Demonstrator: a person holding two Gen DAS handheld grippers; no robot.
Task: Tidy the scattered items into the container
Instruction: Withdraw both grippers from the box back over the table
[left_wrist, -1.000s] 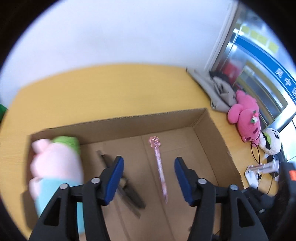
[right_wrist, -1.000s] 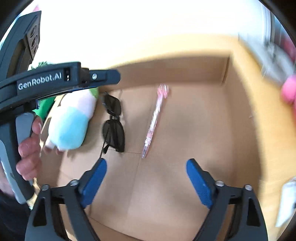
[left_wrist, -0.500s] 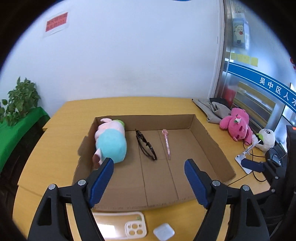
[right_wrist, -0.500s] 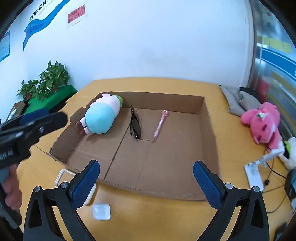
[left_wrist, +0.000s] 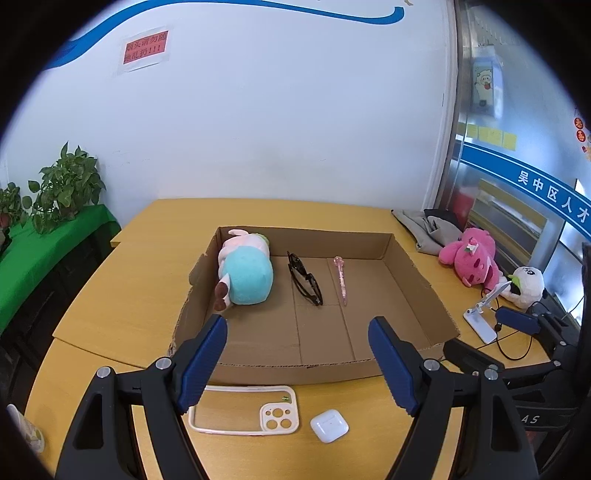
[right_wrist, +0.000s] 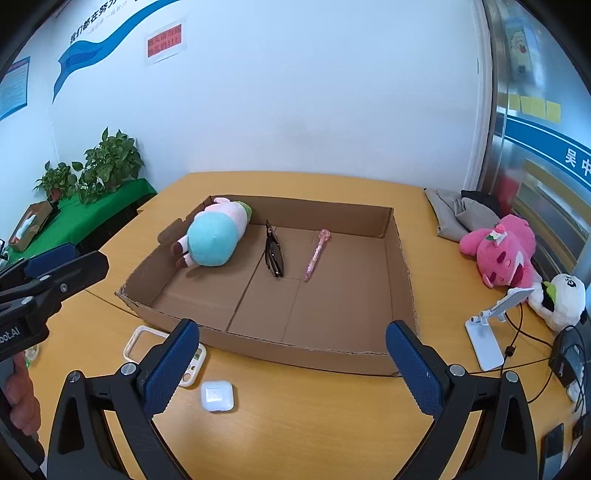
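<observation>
Lying just outside the box (left_wrist: 317, 373), the phone case (left_wrist: 242, 410) and earbud case (left_wrist: 329, 425) were judged light; the smooth earbud case should be pinched across its sides. Both tools (left_wrist: 297, 360) (right_wrist: 291, 363) were held released, empty.

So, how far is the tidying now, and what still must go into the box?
Done: the plush toy, the sunglasses and the pink pen lie inside the cardboard box. In hand: nothing; the left gripper and right gripper both have open, empty jaws, in front of the box. Left: the clear phone case and the white earbud case on the table, at the box's near wall.
</observation>
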